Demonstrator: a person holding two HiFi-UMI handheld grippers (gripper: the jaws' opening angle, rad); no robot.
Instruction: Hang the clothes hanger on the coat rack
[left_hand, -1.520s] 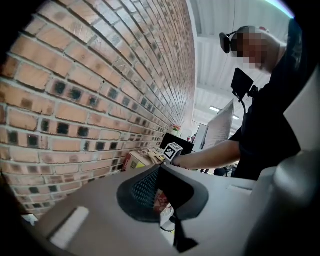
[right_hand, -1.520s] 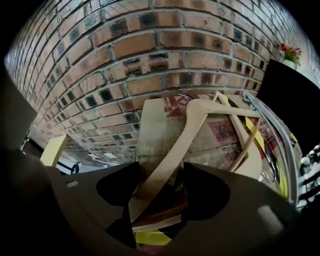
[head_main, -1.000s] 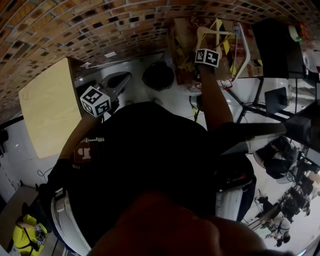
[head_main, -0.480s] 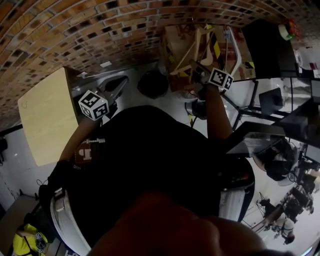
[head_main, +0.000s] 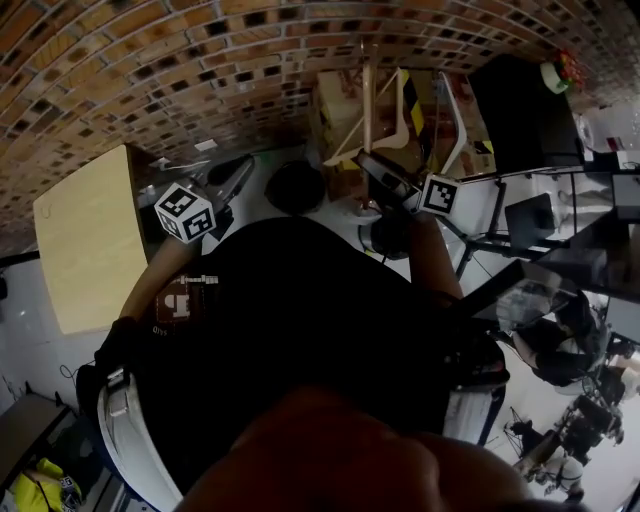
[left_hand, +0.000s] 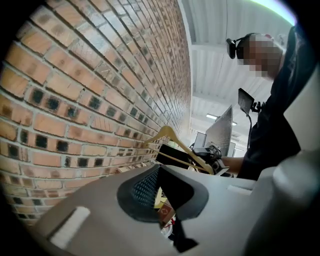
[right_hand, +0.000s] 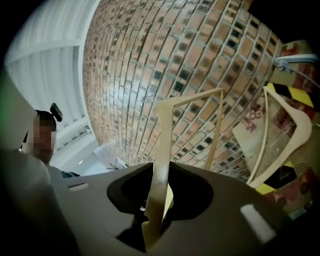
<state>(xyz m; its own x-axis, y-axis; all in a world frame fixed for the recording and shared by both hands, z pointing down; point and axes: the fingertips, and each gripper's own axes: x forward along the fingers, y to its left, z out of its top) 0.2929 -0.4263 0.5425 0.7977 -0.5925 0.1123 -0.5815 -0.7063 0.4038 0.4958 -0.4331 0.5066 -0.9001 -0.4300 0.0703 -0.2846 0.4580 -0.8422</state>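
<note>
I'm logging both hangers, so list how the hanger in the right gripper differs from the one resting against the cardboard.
The held hanger is clamped in the right gripper, whose jaws have just been closing on it; the other hanger is gripped by nothing. The held hanger stands upright before the brick wall; the other hanger rests against the cardboard. Both are pale wood with a thin crossbar.

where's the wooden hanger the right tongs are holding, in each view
Head view: hanger top centre, just above the right tongs.
Left gripper view: hanger mid-frame, beside the wall.
Right gripper view: hanger centre, clamped in the tongs.
Shared landmark: the brick wall.
</note>
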